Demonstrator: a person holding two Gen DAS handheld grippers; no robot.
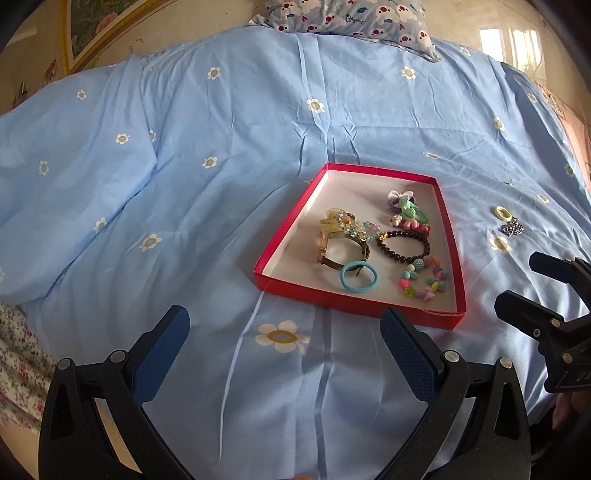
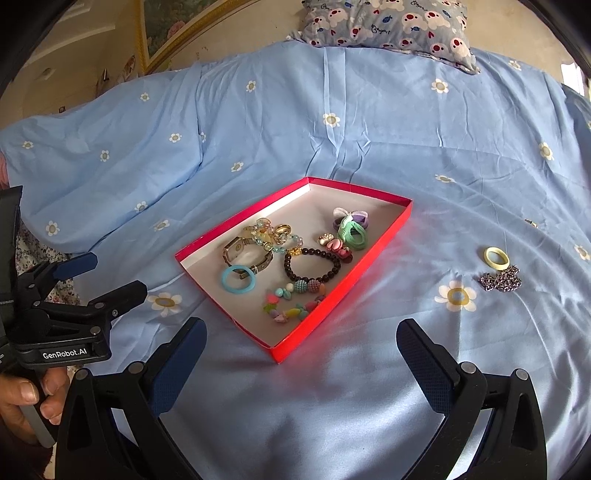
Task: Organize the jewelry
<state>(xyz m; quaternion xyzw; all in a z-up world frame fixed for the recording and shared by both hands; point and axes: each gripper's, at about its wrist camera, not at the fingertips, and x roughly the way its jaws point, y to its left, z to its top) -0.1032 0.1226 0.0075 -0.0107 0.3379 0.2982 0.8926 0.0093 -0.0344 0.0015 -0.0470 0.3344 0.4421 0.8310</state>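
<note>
A shallow red box (image 1: 284, 229) (image 2: 373, 266) lies on the blue bed cover. It holds a gold watch (image 1: 328, 245) (image 2: 240, 253), a blue hair ring (image 1: 359, 281) (image 2: 238, 279), a dark bead bracelet (image 1: 402, 240) (image 2: 312, 264), a colourful bead bracelet (image 1: 424, 280) (image 2: 295, 299) and green and purple hair ties (image 1: 406, 205) (image 2: 351, 225). Right of the box on the cover lie a pale yellow ring (image 1: 501, 212) (image 2: 496, 257) and a silver chain (image 1: 512, 227) (image 2: 501, 279). My left gripper (image 1: 284, 332) is open and empty, short of the box. My right gripper (image 2: 301, 343) is open and empty, near the box's front corner.
The blue flowered cover (image 1: 221, 147) (image 2: 443, 166) spreads over the bed. A patterned pillow (image 1: 354, 16) (image 2: 388, 22) lies at the far end. A framed picture (image 1: 96, 29) leans at the back left. Each gripper shows in the other's view (image 1: 546, 295) (image 2: 92, 277).
</note>
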